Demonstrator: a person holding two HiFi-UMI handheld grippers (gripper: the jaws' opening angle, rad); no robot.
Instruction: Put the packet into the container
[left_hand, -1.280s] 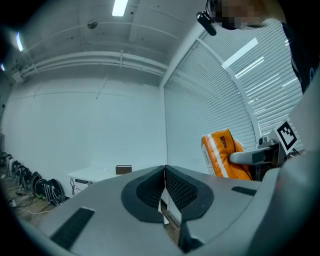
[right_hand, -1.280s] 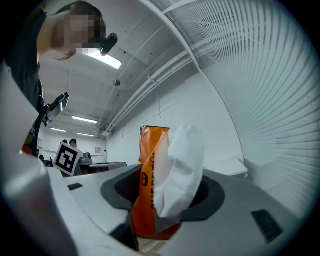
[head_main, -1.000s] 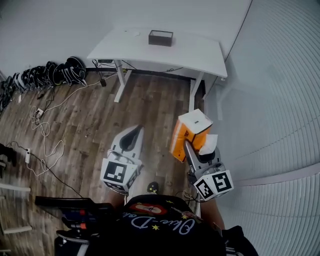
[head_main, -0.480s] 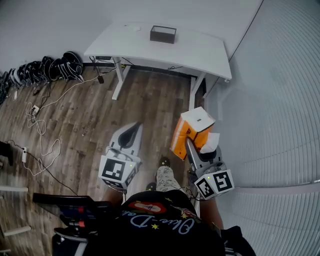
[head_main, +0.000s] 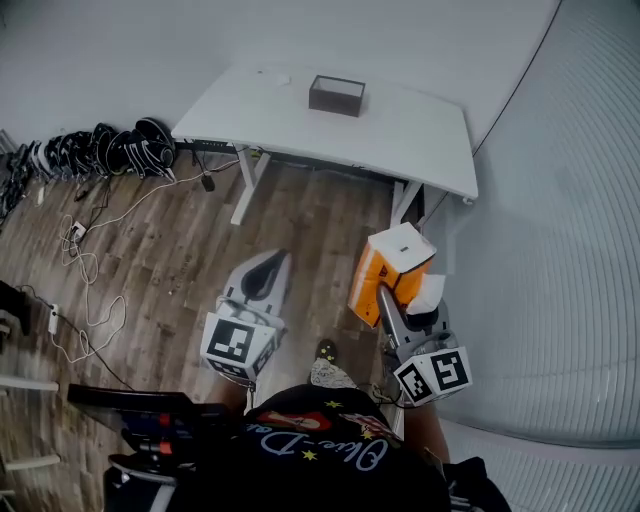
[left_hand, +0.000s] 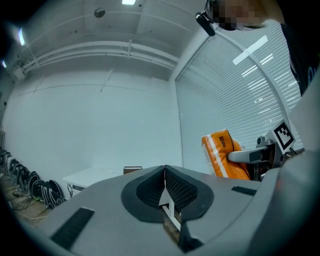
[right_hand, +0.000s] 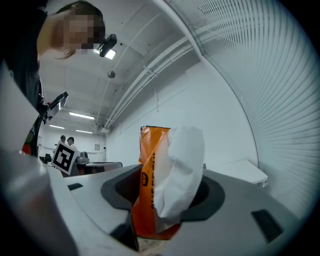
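An orange packet (head_main: 385, 275) with a white crumpled end is held upright in my right gripper (head_main: 400, 310), whose jaws are shut on it; in the right gripper view the packet (right_hand: 155, 175) fills the space between the jaws. My left gripper (head_main: 262, 283) is shut with nothing in it, its pads (left_hand: 176, 189) pressed together. Both are held over the wooden floor. A small dark open container (head_main: 336, 95) sits on the far white table (head_main: 400, 130). From the left gripper view the packet (left_hand: 222, 155) shows to the right.
A row of headsets and cables (head_main: 90, 150) lies along the wall at left. White slatted blinds (head_main: 570, 250) stand on the right. A person's dark shirt (head_main: 310, 450) fills the lower edge. A black stand (head_main: 130, 405) reaches in at lower left.
The view has shifted: the table and container now sit slightly farther right and closer. Both grippers keep their hold and pose, the right one drifting a little right and down.
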